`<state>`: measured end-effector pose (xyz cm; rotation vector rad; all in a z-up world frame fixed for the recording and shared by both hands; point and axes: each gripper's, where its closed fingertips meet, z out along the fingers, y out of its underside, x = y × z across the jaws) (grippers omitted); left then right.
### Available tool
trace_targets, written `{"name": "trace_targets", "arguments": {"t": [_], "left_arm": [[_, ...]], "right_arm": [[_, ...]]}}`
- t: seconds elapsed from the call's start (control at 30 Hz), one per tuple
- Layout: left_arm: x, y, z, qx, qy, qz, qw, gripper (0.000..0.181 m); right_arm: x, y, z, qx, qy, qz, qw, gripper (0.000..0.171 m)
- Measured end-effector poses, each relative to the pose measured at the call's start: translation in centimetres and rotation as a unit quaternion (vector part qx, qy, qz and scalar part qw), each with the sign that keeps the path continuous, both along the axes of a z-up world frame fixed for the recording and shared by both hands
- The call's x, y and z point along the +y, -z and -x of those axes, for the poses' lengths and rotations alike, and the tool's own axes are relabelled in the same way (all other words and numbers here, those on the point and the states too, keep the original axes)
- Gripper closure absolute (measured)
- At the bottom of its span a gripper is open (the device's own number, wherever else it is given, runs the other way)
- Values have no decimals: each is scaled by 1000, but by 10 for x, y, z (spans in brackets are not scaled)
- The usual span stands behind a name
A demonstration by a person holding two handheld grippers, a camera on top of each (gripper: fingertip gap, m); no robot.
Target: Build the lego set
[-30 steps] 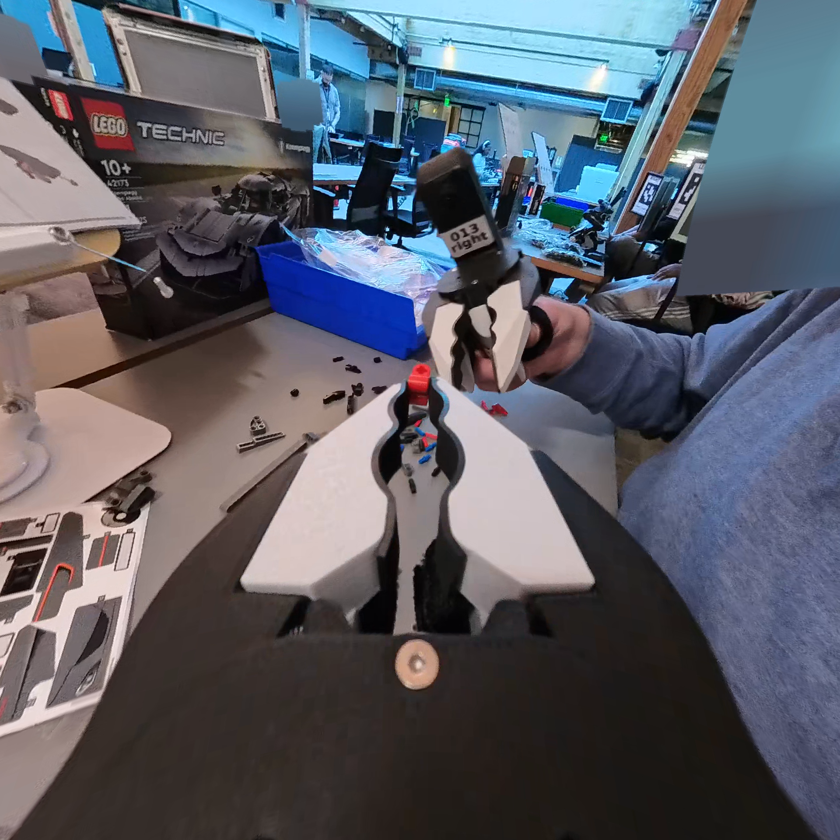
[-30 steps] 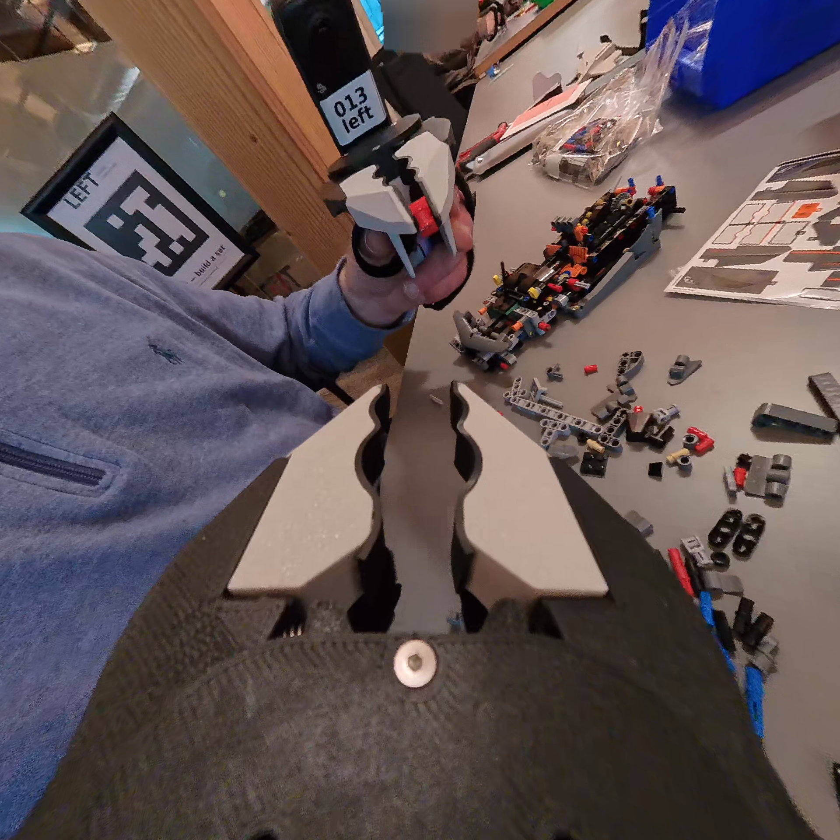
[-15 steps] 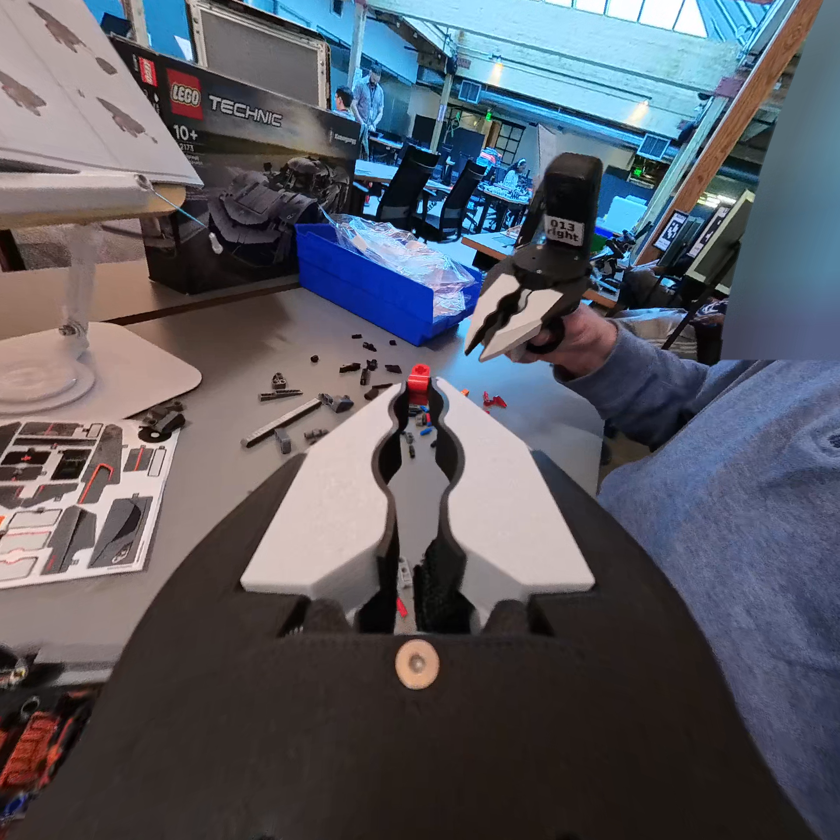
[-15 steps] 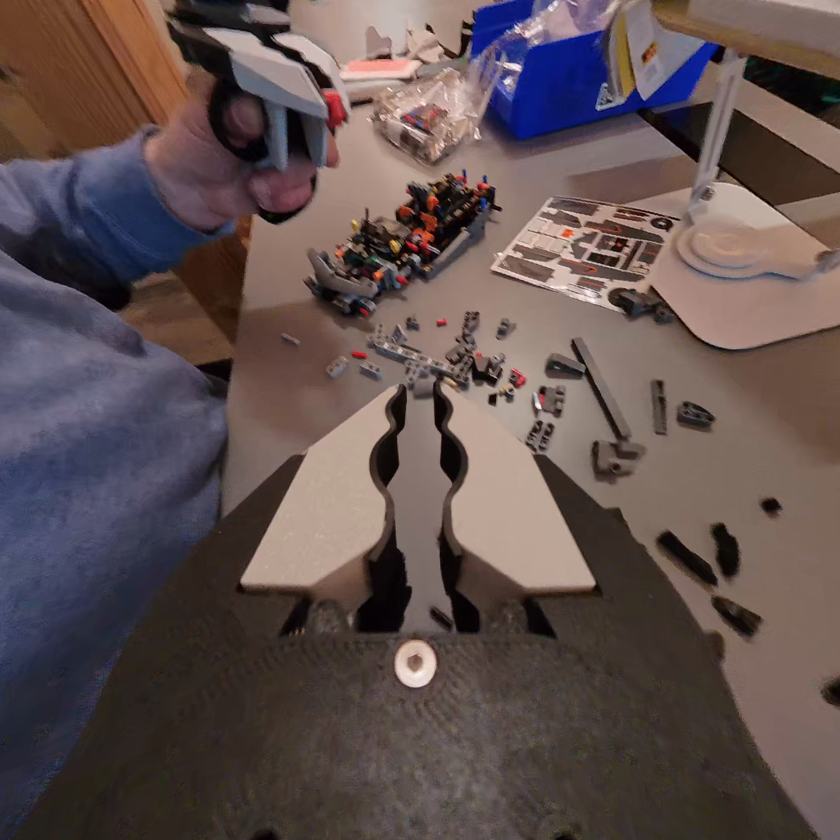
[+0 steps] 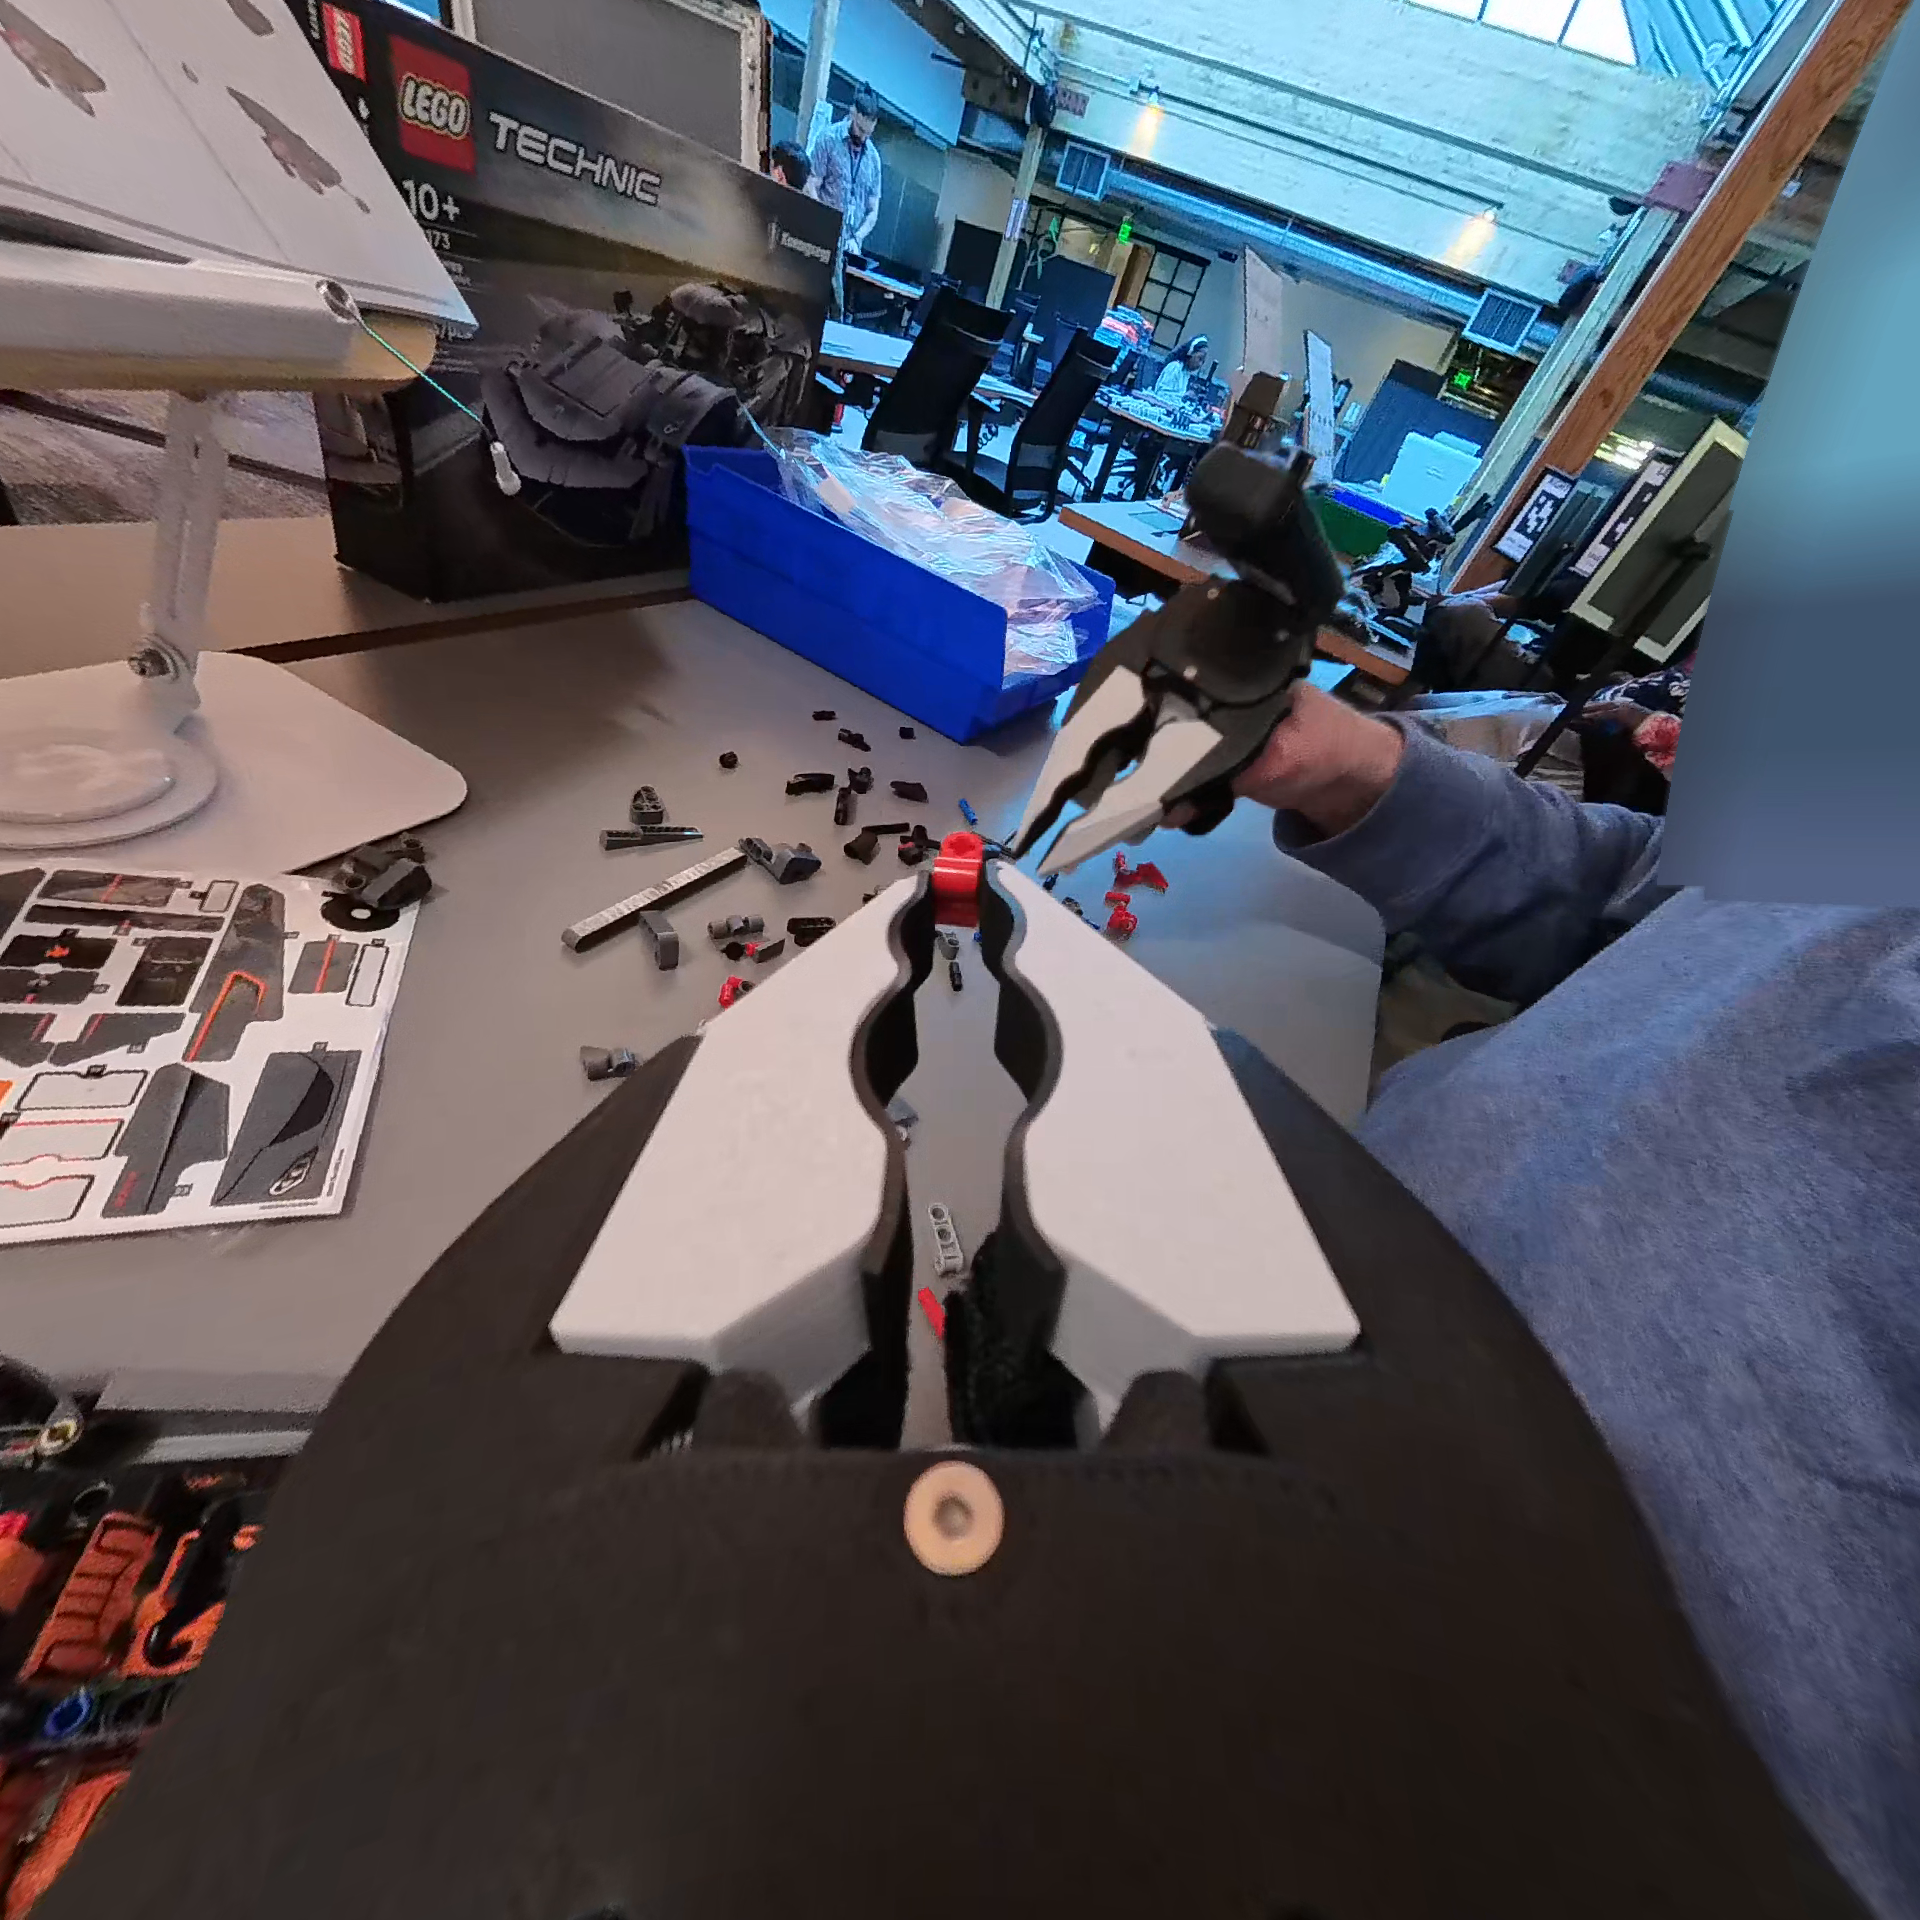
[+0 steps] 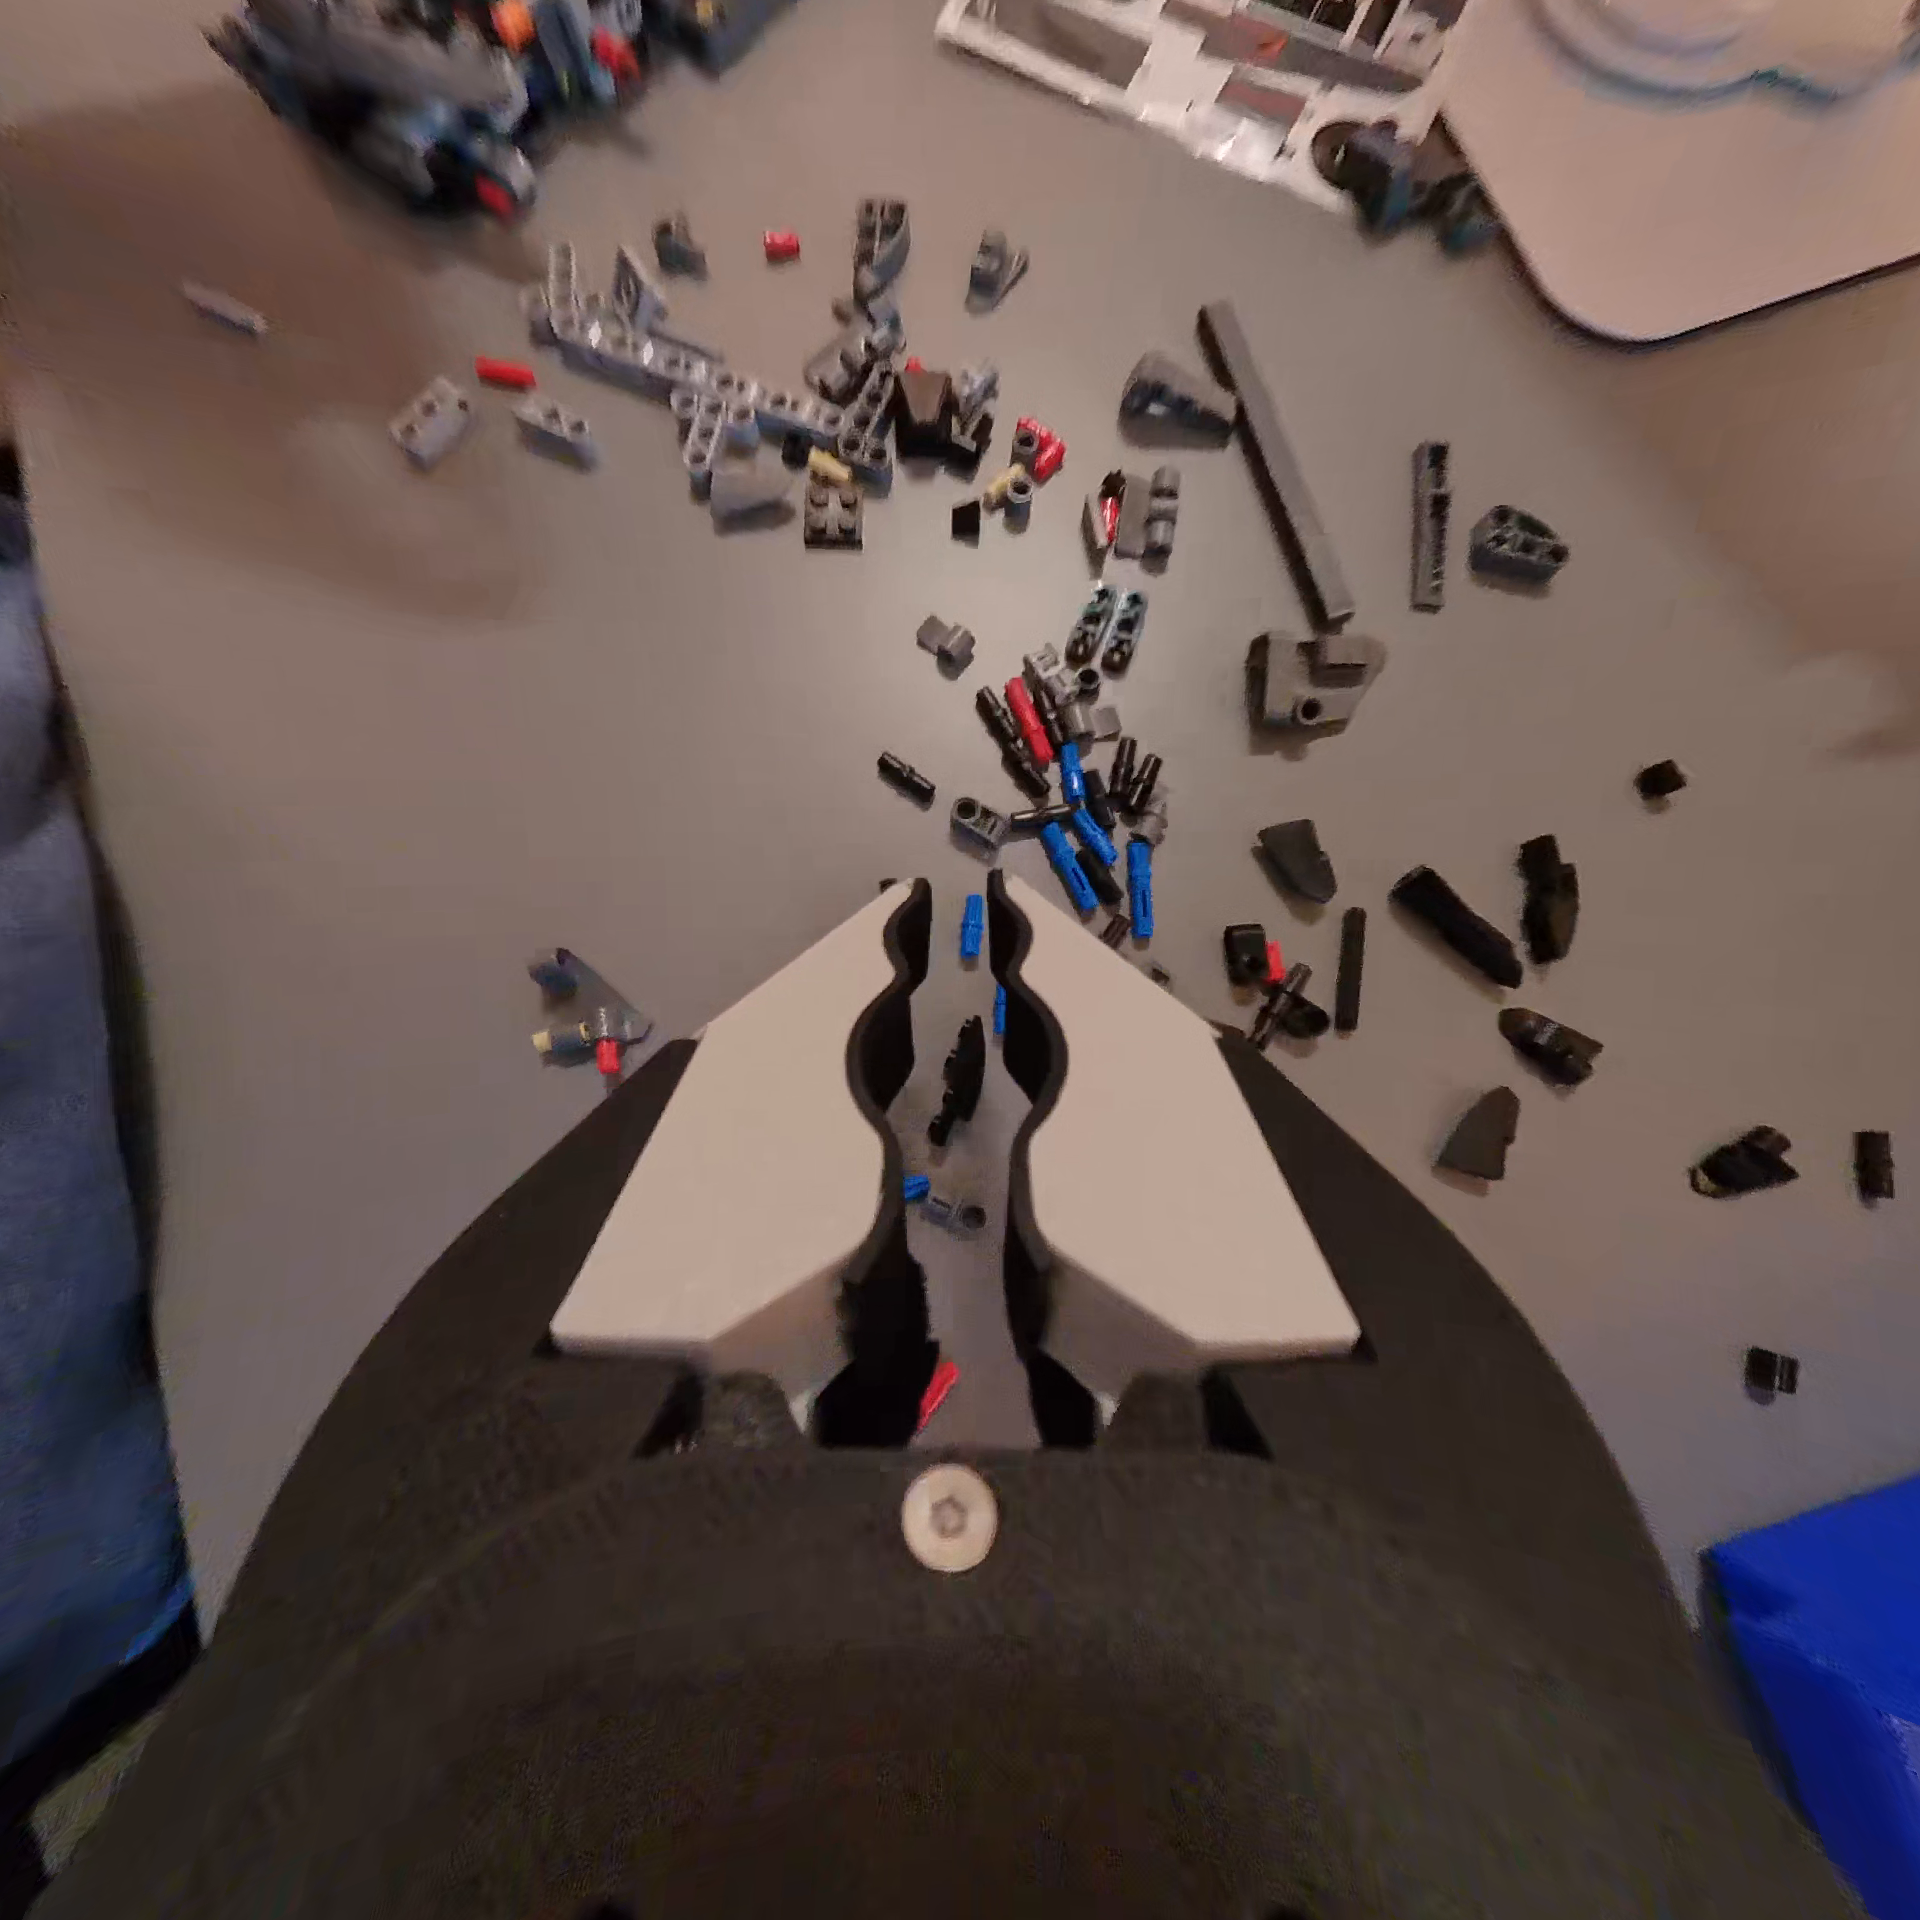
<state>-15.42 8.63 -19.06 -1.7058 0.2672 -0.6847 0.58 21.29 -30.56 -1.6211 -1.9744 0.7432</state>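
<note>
Left tongs (image 5: 957, 894) pinch red piece (image 5: 957, 878); right tongs (image 6: 953, 902) slightly parted, empty.

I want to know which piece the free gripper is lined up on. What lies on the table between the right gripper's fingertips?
In the right wrist view, a small blue pin lies on the grey table between the open right gripper fingertips, untouched.
</note>
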Motion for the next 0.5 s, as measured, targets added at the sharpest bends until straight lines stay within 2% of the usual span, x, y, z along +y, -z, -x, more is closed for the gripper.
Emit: {"name": "trace_targets", "arguments": {"t": [0.2,0.5], "left_arm": [[0,3,6,-1,-5,2,1000,176],[7,12,4,-7,0,14,1000,176]], "right_arm": [[20,21,-8,-48,15,-36,998,167],[10,44,-5,-86,-35,-53,994,164]]}}
